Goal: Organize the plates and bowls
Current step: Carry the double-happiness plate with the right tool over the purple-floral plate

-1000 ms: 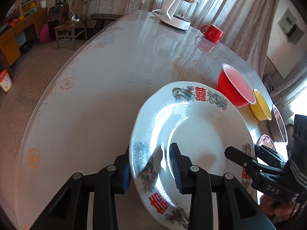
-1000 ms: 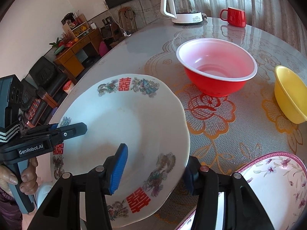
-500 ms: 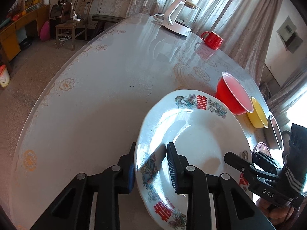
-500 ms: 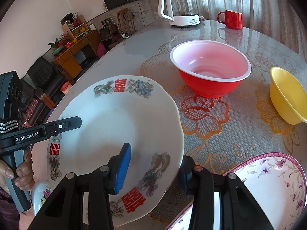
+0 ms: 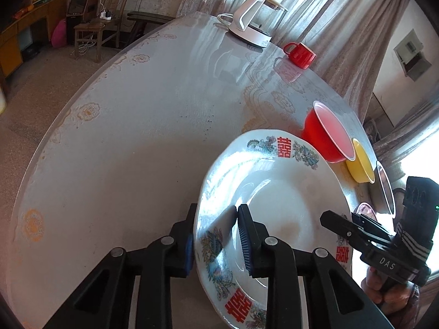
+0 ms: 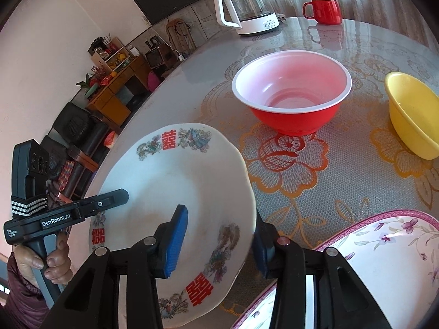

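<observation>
A white plate (image 5: 274, 192) (image 6: 178, 178) with red characters and bird prints on its rim hangs tilted over the near part of the table, held from both sides. My left gripper (image 5: 216, 211) is shut on its left rim, one finger under the rim and the other pad on the inner face. My right gripper (image 6: 219, 216) clamps the opposite rim, the blue pad on the inside and the other finger beneath. Each gripper also shows in the other's view: the right gripper (image 5: 329, 219) and the left gripper (image 6: 120, 194), each with a hand on its grip.
A red bowl (image 6: 290, 101) and a yellow bowl (image 6: 411, 115) stand on the lace-patterned table (image 5: 137, 137) beyond the plate. A pink-rimmed floral plate (image 6: 370, 260) lies near right, beside a steel bowl (image 5: 384, 189). A kettle (image 5: 255, 22) and red mug (image 5: 300, 54) stand far back.
My right gripper's jaws have drawn in around the plate's rim. The plate has barely shifted, and my left gripper keeps its hold.
</observation>
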Tool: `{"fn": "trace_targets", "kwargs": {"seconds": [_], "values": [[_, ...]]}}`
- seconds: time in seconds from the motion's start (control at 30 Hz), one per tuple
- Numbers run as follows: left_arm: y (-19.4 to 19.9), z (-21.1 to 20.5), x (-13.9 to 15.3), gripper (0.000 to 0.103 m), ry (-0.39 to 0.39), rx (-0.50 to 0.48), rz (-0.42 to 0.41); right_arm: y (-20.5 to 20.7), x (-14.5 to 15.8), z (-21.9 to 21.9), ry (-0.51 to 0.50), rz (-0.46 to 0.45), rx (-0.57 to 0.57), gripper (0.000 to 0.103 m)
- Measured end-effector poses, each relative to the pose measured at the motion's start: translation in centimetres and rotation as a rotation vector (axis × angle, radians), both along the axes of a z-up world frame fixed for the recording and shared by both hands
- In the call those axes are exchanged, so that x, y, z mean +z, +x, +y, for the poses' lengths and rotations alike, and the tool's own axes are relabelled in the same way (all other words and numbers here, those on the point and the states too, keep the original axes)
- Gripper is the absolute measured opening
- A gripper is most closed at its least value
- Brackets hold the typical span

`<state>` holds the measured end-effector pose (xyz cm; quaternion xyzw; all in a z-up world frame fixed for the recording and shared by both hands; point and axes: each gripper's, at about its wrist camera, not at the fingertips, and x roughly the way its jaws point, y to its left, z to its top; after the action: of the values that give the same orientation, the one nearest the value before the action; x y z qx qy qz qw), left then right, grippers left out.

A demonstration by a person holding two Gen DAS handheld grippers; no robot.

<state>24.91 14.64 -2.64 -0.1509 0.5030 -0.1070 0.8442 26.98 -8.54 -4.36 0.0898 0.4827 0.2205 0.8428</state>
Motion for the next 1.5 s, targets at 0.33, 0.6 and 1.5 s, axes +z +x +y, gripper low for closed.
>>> {"fn": "trace_targets", "kwargs": {"seconds": [0.33, 0.6, 1.5], "values": [[-2.5, -0.7, 0.8, 0.030, 0.065, 0.008, -0.069, -0.9, 0.3, 0.1, 0.008, -0.023, -0.002, 0.045], [-2.8, -0.7, 0.9, 0.028, -0.010, 0.048, -0.009, -1.1, 0.3, -1.2, 0.090, 0.010, -0.046, 0.045], [-6.2, -8.2, 4.7, 0.029, -0.003, -0.082, -0.094, -8.1, 3.4, -8.8, 0.177, -0.089, -0.217, 0.051]]}}
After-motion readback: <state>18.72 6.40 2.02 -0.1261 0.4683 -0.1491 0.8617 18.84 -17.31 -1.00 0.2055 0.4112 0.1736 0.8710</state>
